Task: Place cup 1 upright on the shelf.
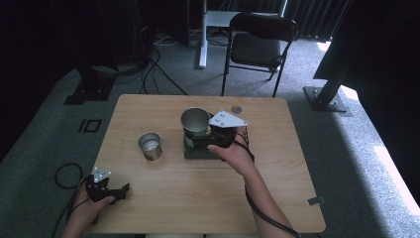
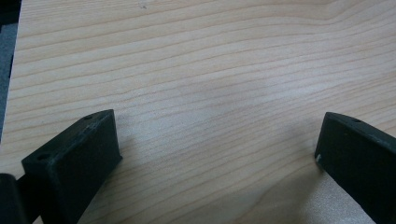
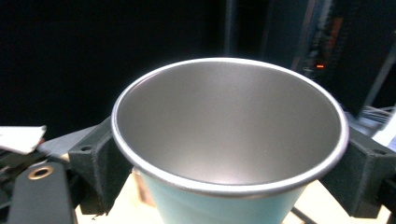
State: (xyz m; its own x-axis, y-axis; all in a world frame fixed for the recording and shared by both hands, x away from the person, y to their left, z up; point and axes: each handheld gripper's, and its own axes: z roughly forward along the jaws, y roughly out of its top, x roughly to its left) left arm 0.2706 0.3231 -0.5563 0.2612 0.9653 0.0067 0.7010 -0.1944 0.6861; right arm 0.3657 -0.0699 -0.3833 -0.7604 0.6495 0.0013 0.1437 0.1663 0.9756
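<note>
A steel cup (image 1: 195, 120) with a teal outside (image 3: 224, 205) stands over a dark green box (image 1: 197, 150) at the middle of the wooden table (image 1: 277, 163). My right gripper (image 1: 199, 134) reaches it from the right. Its two black jaws press the cup's sides just below the rim in the right gripper view, so my right gripper (image 3: 229, 186) is shut on the cup. A smaller steel cup (image 1: 150, 145) stands on the table left of the box. My left gripper (image 1: 122, 191) rests at the front left corner. In its own view my left gripper (image 2: 215, 140) is open over bare wood.
A small round disc (image 1: 236, 109) lies near the table's far edge. A black folding chair (image 1: 257, 47) stands on the carpet beyond the table, with cables and a stand base to the far left. A dark post base (image 1: 324, 96) stands on the right.
</note>
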